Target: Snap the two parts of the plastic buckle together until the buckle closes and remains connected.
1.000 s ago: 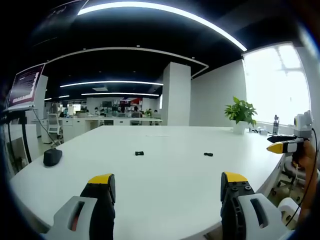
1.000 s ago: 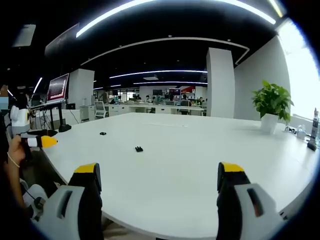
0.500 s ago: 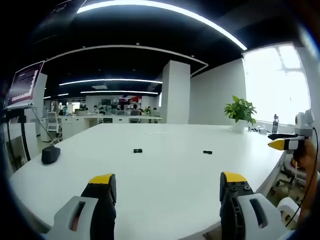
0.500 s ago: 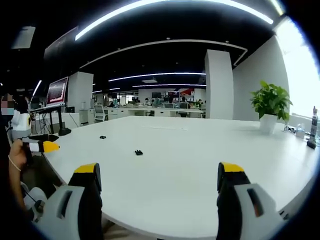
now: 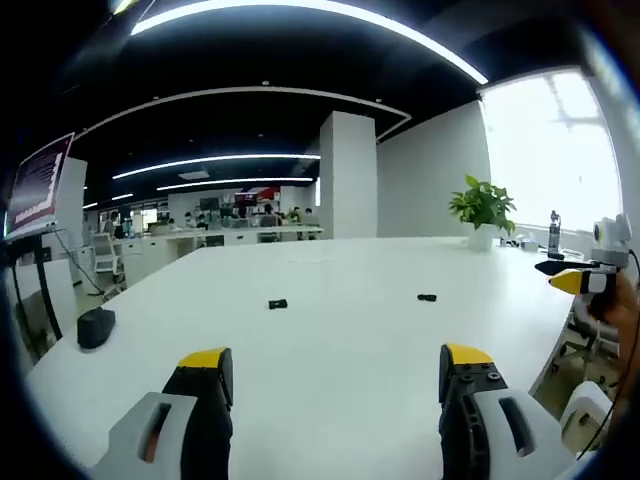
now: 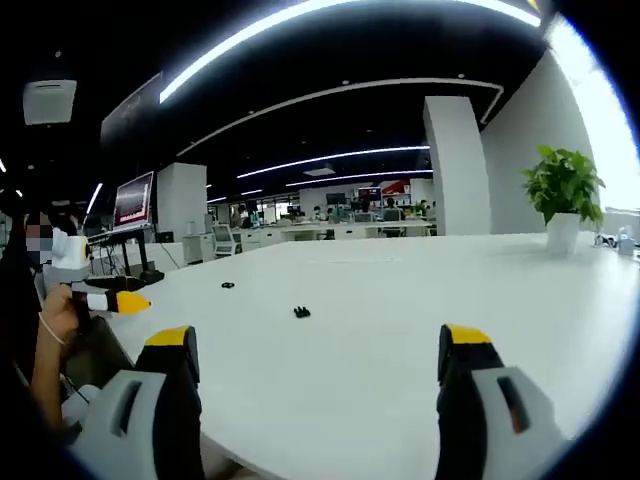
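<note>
In the left gripper view, a dark rounded object (image 5: 95, 327) sits at the far left of the wide white table (image 5: 340, 350). The left gripper (image 5: 335, 372) hovers over the near edge, jaws apart and empty. Two small black buckle parts lie well apart mid-table, one buckle part (image 5: 277, 304) left, the other buckle part (image 5: 427, 297) right. A potted plant (image 5: 482, 210) stands by the bright window. The right gripper (image 6: 318, 358) is likewise spread wide and empty, in an open office with ceiling light strips
</note>
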Demonstrator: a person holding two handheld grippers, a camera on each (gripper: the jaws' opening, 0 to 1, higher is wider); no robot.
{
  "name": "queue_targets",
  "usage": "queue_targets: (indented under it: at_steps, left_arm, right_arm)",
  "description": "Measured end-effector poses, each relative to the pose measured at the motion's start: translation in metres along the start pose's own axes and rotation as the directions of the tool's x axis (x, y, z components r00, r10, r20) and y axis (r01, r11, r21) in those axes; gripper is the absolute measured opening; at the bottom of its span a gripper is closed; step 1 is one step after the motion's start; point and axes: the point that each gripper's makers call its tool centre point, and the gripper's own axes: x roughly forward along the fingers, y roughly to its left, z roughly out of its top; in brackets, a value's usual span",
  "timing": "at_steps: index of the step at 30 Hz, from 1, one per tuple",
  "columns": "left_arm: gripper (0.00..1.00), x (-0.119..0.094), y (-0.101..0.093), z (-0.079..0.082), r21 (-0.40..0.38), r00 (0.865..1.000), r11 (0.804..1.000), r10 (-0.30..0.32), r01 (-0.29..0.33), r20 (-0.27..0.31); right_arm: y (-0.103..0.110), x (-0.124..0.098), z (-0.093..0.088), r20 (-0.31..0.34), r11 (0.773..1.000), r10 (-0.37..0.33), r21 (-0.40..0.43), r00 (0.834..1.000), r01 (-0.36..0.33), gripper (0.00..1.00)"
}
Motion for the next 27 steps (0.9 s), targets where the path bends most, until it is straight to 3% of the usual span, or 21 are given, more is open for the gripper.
queue_targets:
  at_steps: [3, 6, 15, 27]
  left_arm:
    - [0.86, 0.009, -0.001, 0.004, -0.048, 0.999, 0.998, -0.04, 0.042, 0.036]
    - [0.85, 0.016, 0.001, 0.005, -0.056, 0.998, 0.997, -0.059, 0.06, 0.033]
    - [0.85, 0.019, 0.007, 0.006, -0.054, 0.998, 0.997, -0.048, 0.05, 0.035]
    - [0.83, 0.037, 0.009, 0.012, -0.081, 0.998, 0.995, -0.054, 0.055, 0.02]
  right_arm:
    - [0.0, 0.005, 0.002, 0.001, 1.0, 0.002, -0.021, 1.0, -0.002, 1.0]
    - [0.0, 0.013, 0.0, -0.003, 1.0, 0.008, -0.005, 1.0, -0.008, 1.0]
    - [0.011, 0.026, -0.002, -0.011, 0.999, 0.034, -0.011, 0.999, -0.034, 1.0]
    - [0.004, 0.053, 0.009, -0.011, 0.999, 0.04, -0.016, 0.999, -0.04, 1.0]
